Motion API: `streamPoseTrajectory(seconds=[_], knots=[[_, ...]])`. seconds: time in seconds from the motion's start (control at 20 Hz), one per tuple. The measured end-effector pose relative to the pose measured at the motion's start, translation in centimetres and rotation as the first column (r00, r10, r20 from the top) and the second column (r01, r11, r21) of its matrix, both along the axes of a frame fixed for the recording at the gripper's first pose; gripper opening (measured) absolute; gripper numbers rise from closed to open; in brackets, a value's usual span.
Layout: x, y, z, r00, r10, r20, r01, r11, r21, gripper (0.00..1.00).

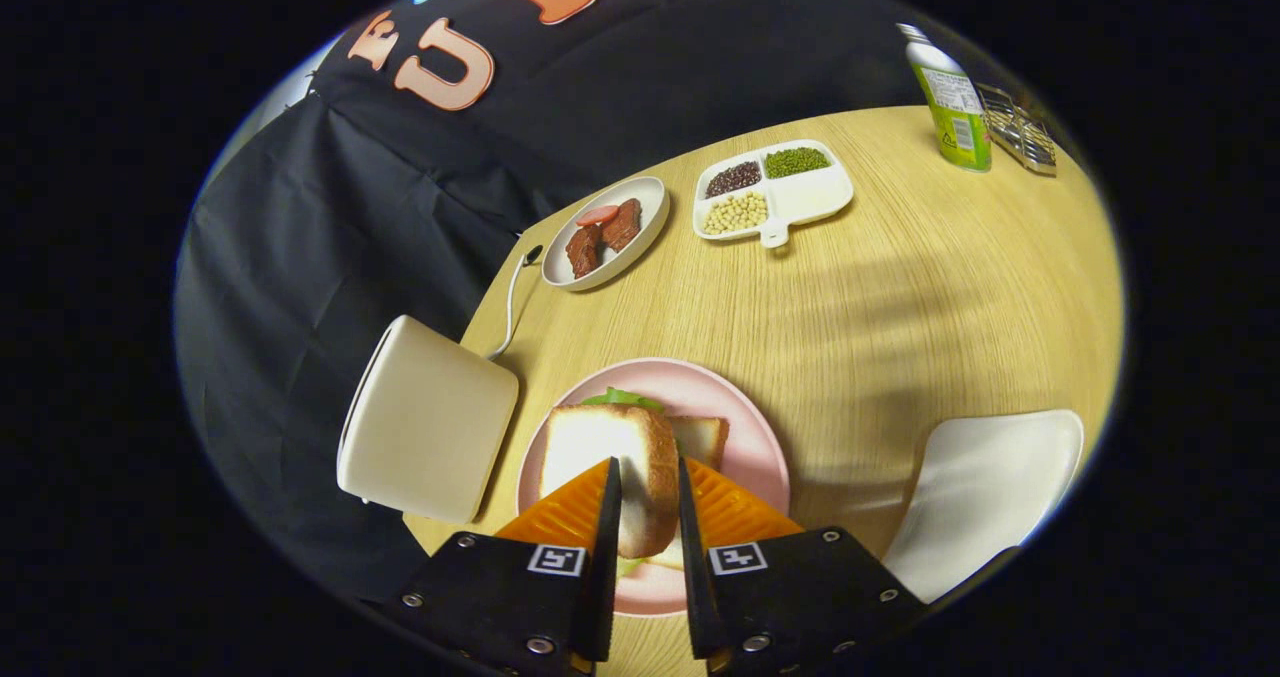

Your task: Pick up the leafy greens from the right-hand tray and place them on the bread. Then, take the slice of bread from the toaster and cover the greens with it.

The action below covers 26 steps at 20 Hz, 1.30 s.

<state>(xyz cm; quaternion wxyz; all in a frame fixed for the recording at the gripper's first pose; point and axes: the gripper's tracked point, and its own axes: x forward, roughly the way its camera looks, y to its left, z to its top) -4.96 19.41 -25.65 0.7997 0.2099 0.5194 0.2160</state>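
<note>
2 claw [645, 502] fingers clamped on bread slice [610, 472], long axis pointing away, above pink plate [745, 422].

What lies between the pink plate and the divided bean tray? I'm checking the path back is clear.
In the gripper view, only bare wooden table lies between the pink plate and the divided bean tray.
</note>
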Motion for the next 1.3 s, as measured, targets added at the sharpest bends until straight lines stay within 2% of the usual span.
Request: streamPoseTrajectory(seconds=[0.15, 0.2, 0.3, 0.35, 0.4, 0.55, 0.7, 0.85, 1.0, 1.3], knots=[[1.7, -2.5, 0.7, 0.990, -0.026, 0.135, 0.038, 0.995, -0.090, 0.39], [2.3, -3.2, 1.5, 0.982, -0.042, 0.184, 0.063, 0.992, -0.108, 0.47], [3.7, -3.9, 3.9, 0.958, -0.079, 0.275, 0.110, 0.989, -0.100, 0.56], [4.3, -4.3, 5.3, 0.939, -0.097, 0.330, 0.133, 0.987, -0.087, 0.58], [4.7, -4.9, 6.4, 0.918, -0.109, 0.381, 0.153, 0.984, -0.087, 0.63], [5.0, -7.3, 9.7, 0.845, -0.117, 0.522, 0.212, 0.969, -0.127, 0.75], [5.2, -8.2, 12.5, 0.785, -0.135, 0.605, 0.257, 0.959, -0.120, 0.87], [5.7, -9.9, 14.8, 0.707, -0.134, 0.694, 0.312, 0.940, -0.136, 0.90], [5.7, -10.6, 17.7, 0.608, -0.118, 0.785, 0.361, 0.922, -0.142, 0.97], [5.0, -12.4, 23.0, 0.431, -0.142, 0.891, 0.445, 0.893, -0.073, 0.97]])
